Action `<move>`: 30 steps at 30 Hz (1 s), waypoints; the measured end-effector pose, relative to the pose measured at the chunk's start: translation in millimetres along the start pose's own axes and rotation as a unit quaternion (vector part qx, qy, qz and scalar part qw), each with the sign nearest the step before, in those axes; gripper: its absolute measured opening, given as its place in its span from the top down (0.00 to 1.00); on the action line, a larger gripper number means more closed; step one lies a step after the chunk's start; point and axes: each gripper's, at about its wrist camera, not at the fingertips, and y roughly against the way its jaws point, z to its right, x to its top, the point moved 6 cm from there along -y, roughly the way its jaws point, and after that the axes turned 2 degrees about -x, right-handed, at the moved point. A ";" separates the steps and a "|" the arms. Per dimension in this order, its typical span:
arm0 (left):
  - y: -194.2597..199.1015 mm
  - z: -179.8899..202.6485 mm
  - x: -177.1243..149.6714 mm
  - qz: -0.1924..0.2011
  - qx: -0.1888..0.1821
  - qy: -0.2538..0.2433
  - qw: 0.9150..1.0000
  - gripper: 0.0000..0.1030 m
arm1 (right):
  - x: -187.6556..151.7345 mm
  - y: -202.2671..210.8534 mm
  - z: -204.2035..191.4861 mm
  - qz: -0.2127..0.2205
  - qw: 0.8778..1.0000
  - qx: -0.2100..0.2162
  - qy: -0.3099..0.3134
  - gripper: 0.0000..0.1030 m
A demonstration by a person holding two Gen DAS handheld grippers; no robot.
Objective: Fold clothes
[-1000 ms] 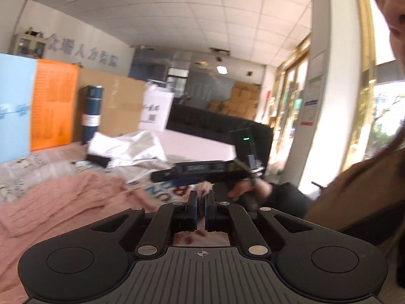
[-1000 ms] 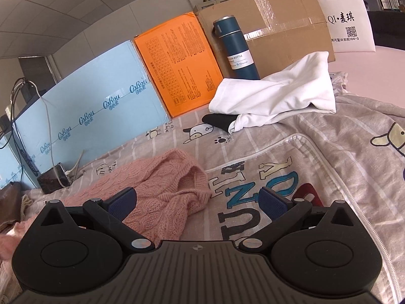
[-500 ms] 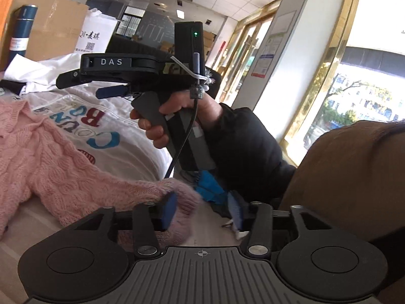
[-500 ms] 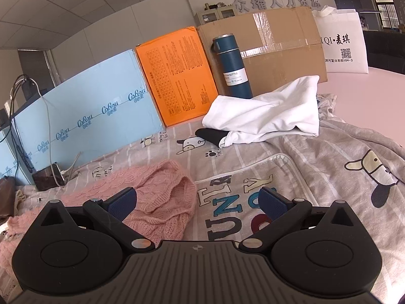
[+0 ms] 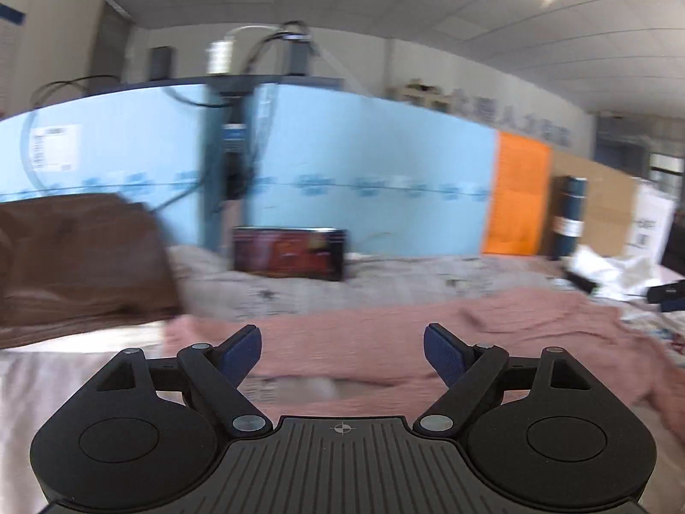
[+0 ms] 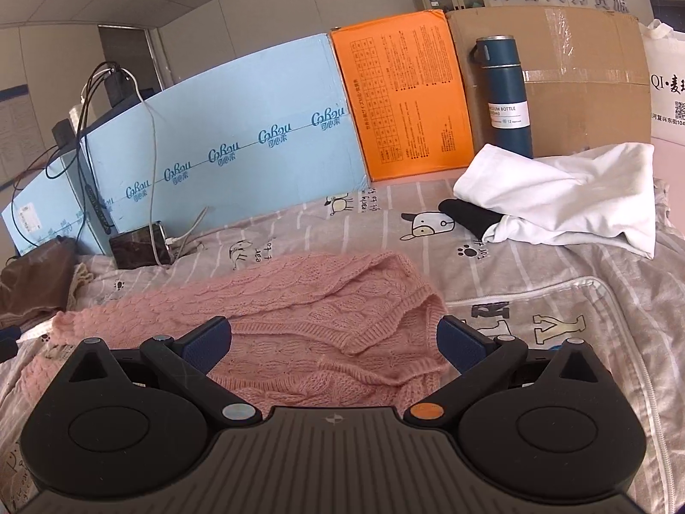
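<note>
A pink cable-knit sweater (image 6: 317, 321) lies spread on the patterned bed cover (image 6: 556, 291). In the blurred left wrist view the sweater (image 5: 428, 334) stretches across the bed ahead of my left gripper (image 5: 342, 349); its jaws are opening wide and nothing sits between them. My right gripper (image 6: 336, 345) hovers open just above the sweater's folded edge, with the knit showing between its blue pads (image 6: 460, 345) but untouched. A white garment (image 6: 565, 197) with a black piece under it lies crumpled at the far right.
Blue foam boards (image 6: 222, 158), an orange board (image 6: 406, 98) and a cardboard box (image 6: 578, 81) wall the far side, with a dark blue bottle (image 6: 505, 94) before them. A dark box with cables (image 6: 137, 248) and a brown cushion (image 5: 77, 265) sit at the left.
My left gripper let go of the pink sweater's edge, opened wide and swung left, from facing the person and right gripper to facing the blue boards. The right gripper shifted over the sweater, still open.
</note>
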 end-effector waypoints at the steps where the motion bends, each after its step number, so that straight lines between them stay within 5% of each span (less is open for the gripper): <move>1: -7.1 -25.9 -4.0 -0.022 0.061 0.006 0.998 0.18 | 3.0 -5.1 -2.9 -0.003 1.000 0.001 0.002 0.00; 3: -15.4 -71.3 -19.1 -0.090 0.091 0.038 0.991 0.23 | 9.9 -16.8 -11.6 -0.008 1.000 0.009 0.010 0.00; 4: -19.0 -79.8 -26.2 -0.109 0.062 0.057 0.990 0.28 | 12.5 -21.7 -15.8 -0.010 1.000 0.013 0.013 0.00; 5: -20.2 -82.7 -30.4 -0.115 0.044 0.064 0.990 0.39 | 15.0 -27.2 -20.9 -0.014 1.000 0.017 0.017 0.00; 6: -17.2 -79.3 -31.2 -0.106 0.039 0.050 0.992 0.70 | 17.1 -32.9 -26.3 -0.017 0.999 0.022 0.021 0.00; 7: -12.0 -73.0 -29.0 -0.097 0.034 0.032 0.994 0.91 | 18.5 -37.3 -30.5 -0.019 0.999 0.027 0.022 0.00; 8: -6.8 -66.6 -26.8 -0.087 0.029 0.015 0.996 0.93 | 19.5 -41.0 -34.3 -0.022 0.999 0.030 0.023 0.00; 10: 3.3 -55.2 -22.8 -0.070 0.022 -0.017 0.997 0.94 | 20.5 -45.7 -40.2 -0.026 0.999 0.037 0.025 0.00; 16: 7.3 -70.1 -36.1 -0.104 0.064 -0.025 0.992 0.90 | 29.1 -49.9 -43.9 -0.021 0.998 0.024 0.048 0.00; 19: 3.6 -76.2 -36.8 -0.104 0.076 -0.017 0.992 0.80 | 35.2 -59.2 -53.4 -0.021 0.997 0.027 0.062 0.00; 22: 7.8 -78.9 -16.3 -0.058 0.123 -0.018 0.991 0.52 | 36.7 -74.6 -76.5 -0.035 0.994 0.061 0.086 0.00; 24: 7.1 -74.3 1.1 -0.021 0.118 -0.013 0.993 0.38 | 36.1 -88.0 -96.1 -0.051 0.989 0.096 0.100 0.00; 30: -16.5 -33.6 20.6 -0.005 0.015 -0.014 1.000 0.27 | 17.7 -149.6 -135.5 -0.123 0.975 0.138 0.124 0.00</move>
